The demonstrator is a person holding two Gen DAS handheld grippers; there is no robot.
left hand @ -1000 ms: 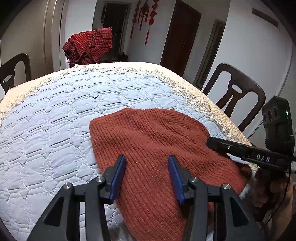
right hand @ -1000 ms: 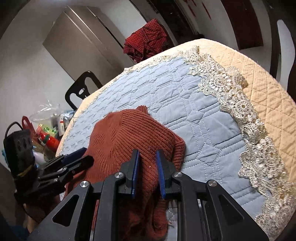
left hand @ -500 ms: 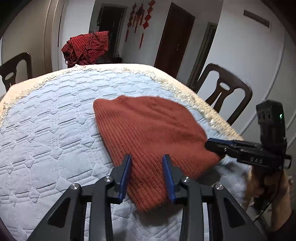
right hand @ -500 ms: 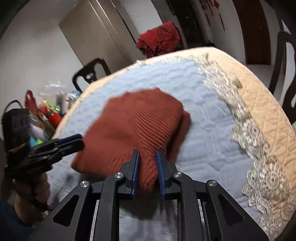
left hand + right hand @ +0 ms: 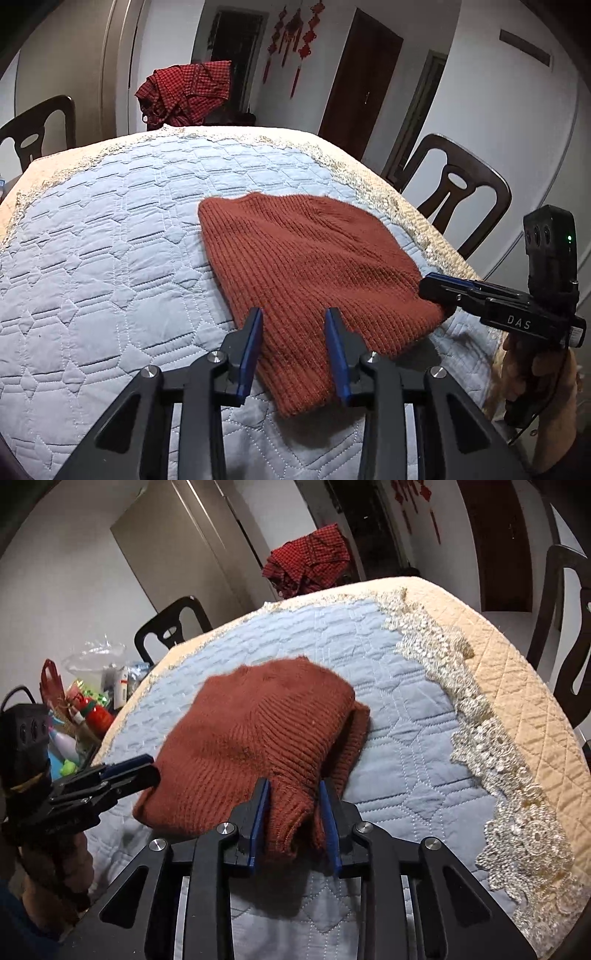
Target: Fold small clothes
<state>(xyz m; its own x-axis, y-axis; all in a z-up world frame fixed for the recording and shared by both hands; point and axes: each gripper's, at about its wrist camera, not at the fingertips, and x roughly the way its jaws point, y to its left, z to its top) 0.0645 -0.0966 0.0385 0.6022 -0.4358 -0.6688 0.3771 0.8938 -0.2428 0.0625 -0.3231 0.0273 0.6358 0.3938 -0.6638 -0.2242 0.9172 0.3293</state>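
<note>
So closest in, the right gripper [image 5: 293, 816] has just been spreading its jaws, and a bunched corner of the rust-red ribbed knit sweater [image 5: 255, 734] sits loosely between the blue pads [image 5: 258, 812] with a gap on the right side. It looks more like a let-go than a grip, which makes sense if that corner was only carried over to lay the fold.

The left gripper [image 5: 293, 347] is partly open too, its pads straddling the near hem without pinching it, so the knit lies flat under it.

The sweater itself rests folded over on the pale blue quilted table cover [image 5: 92, 258], toward the near right edge by the lace trim [image 5: 480, 720], probably to keep it within easy reach.

Way at the back, a red checked garment [image 5: 184, 92] hangs over a chair, maybe next in line.
</note>
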